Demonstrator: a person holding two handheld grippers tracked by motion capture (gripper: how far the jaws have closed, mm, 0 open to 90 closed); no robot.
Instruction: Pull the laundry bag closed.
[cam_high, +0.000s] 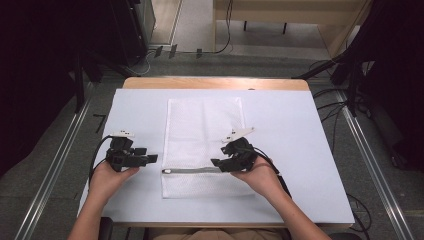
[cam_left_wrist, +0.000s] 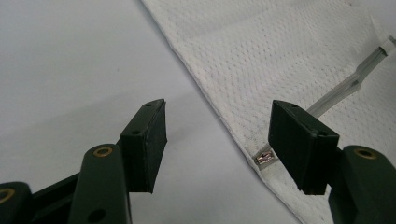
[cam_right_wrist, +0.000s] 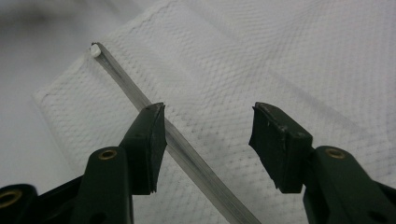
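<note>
**Open tongs at a mesh bag's zip**

High view: a white rectangular mesh bag (cam_high: 204, 145) lay mid-bench, its grey zip (cam_high: 192, 170) near the front edge. The left tongs (cam_high: 151, 159) sat just beside the bag's left edge; the right tongs (cam_high: 216, 163) were over the zip.

Left gripper view: the left tongs (cam_left_wrist: 217, 142) gaped empty over the bag's edge (cam_left_wrist: 280, 60), by the small metal zip pull (cam_left_wrist: 264, 157).

Right gripper view: the right tongs (cam_right_wrist: 208, 142) stood apart, holding nothing, above the zip (cam_right_wrist: 187, 149).

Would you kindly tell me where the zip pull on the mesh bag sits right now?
In the left gripper view, the zip pull lies at the mesh bag's edge, beside the left gripper's far finger.

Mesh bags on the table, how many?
1. A single white mesh bag lies flat at the middle of the table, its zipper running across near the person's edge, between the left gripper and the right gripper. Nothing appears hidden under it.
</note>
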